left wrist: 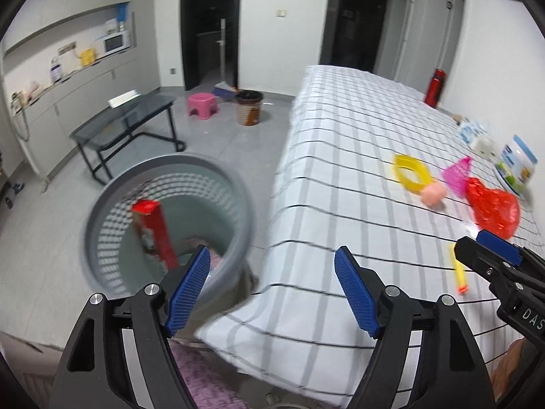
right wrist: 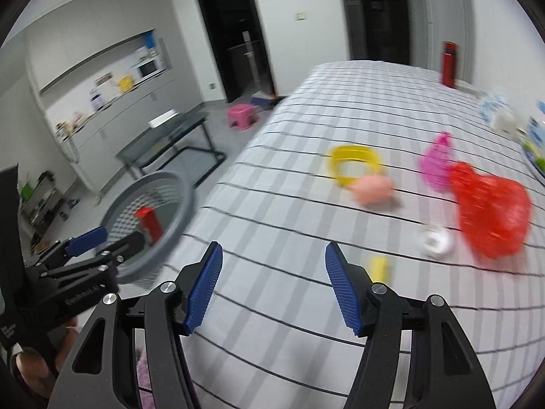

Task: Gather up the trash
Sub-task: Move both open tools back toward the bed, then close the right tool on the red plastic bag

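**Between two pieces of trash: both tongs are free**

I am holding my left gripper [left wrist: 272,289] over the near corner of the bed [left wrist: 340,136], its blue fingers spread and pinching nothing. Just to the left, the grey basket [left wrist: 102,211] is standing on the floor beside the bed, and a red box [left wrist: 155,228] is already leaning inside it. My right gripper [right wrist: 272,286] is also spread and empty, pointing over the checked cover.

The remaining trash is lying on the right part of the bed: a red plastic bag [right wrist: 490,208], a small white piece [right wrist: 436,242] near it, and a yellow piece [right wrist: 378,267] nearest to my right fingers. I judge I am choosing the next item. The next move is asking me to bring the right gripper down around the yellow piece and close on it.
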The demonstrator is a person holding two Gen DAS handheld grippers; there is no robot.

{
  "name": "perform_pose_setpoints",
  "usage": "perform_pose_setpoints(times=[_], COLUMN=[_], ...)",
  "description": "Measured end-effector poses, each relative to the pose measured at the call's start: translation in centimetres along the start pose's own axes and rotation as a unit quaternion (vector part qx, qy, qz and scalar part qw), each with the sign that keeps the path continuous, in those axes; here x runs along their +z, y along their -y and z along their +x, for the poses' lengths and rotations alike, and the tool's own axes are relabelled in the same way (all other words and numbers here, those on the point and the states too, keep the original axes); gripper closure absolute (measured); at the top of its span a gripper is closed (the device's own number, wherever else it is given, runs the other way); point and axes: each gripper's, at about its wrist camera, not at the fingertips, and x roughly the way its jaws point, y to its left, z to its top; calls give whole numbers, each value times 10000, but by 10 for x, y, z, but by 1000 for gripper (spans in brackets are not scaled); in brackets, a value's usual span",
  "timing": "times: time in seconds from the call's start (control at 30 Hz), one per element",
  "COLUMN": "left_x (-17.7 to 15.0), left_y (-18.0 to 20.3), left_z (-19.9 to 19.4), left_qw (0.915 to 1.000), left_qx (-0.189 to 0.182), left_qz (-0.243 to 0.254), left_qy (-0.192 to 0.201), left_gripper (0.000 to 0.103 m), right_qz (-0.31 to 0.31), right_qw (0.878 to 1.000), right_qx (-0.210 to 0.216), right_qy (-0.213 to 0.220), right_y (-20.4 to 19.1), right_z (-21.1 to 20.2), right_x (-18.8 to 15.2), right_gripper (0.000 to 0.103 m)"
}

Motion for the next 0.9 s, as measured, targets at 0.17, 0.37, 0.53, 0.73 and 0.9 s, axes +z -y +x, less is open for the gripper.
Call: perform_pose_setpoints(times=[0.17, 0.37, 0.53, 0.73, 0.9], left_x=[3, 3, 3, 4, 4], left_y=[42, 92, 125, 153, 162], left_z=[7, 17, 25, 34, 41], left_qw=[9994, 9975, 9957, 9953, 9955], left_qx=[-211, -406, -508, -526, -460], left_qz=[258, 570, 745, 779, 774], left_qy=[-14, -107, -192, -238, -304], left_gripper=[27, 26, 26, 26, 26], right_qz=[392, 795, 931, 946, 820], right_qw=[9985, 9941, 9900, 9878, 9886], right_qx=[-387, -727, -1026, -1195, -1204], right_qy=[58, 132, 250, 315, 371], right_y=[52, 106, 141, 172, 182], right_z=[-15, -31, -46, -44, -36], right_x=[-8, -18, -17, -5, 10], right_gripper=[41, 41, 41, 36, 29])
